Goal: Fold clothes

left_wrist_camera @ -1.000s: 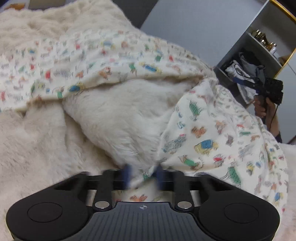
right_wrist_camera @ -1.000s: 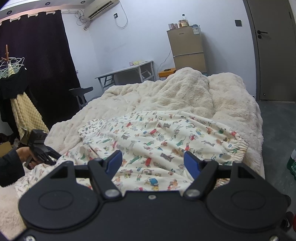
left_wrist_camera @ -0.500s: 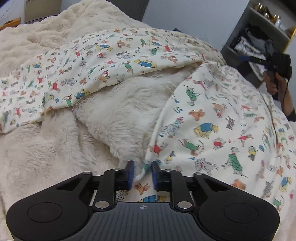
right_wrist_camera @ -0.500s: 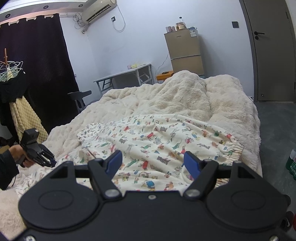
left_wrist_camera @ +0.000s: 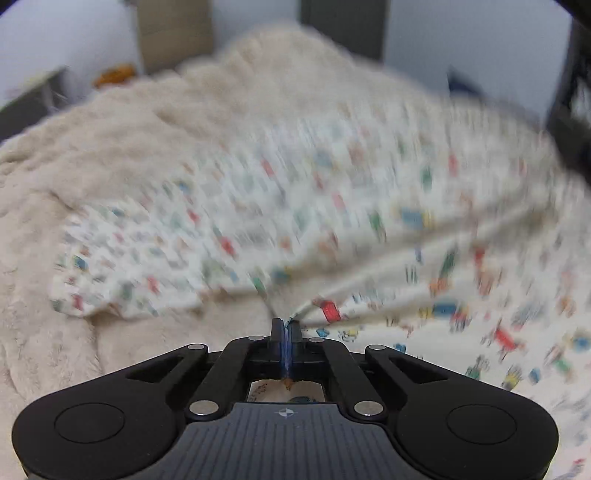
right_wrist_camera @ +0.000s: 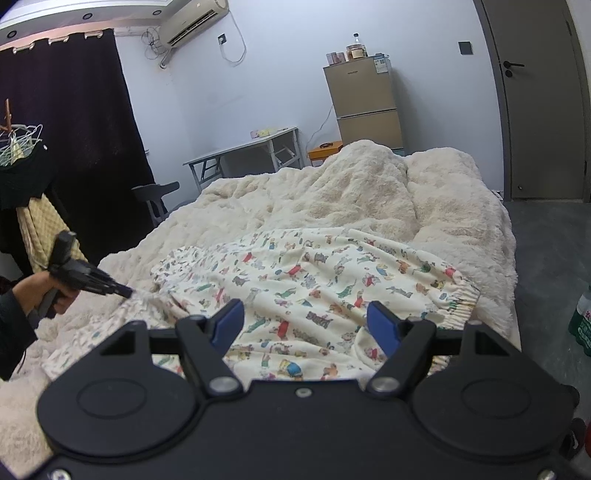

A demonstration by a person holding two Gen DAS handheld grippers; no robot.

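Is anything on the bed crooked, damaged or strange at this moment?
Nothing is damaged or spilled. The cream cartoon-print garment lies rumpled, not flat, on the fluffy cream blanket; its near-left corner is pinched and pulled up by the left gripper. The right gripper is open.

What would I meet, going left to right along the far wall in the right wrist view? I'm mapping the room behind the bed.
Dark curtain → air conditioner → folding table → fridge → door.

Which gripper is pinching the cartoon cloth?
The left gripper: its jaws have just closed on the cloth edge. The right gripper hangs open, holding nothing.
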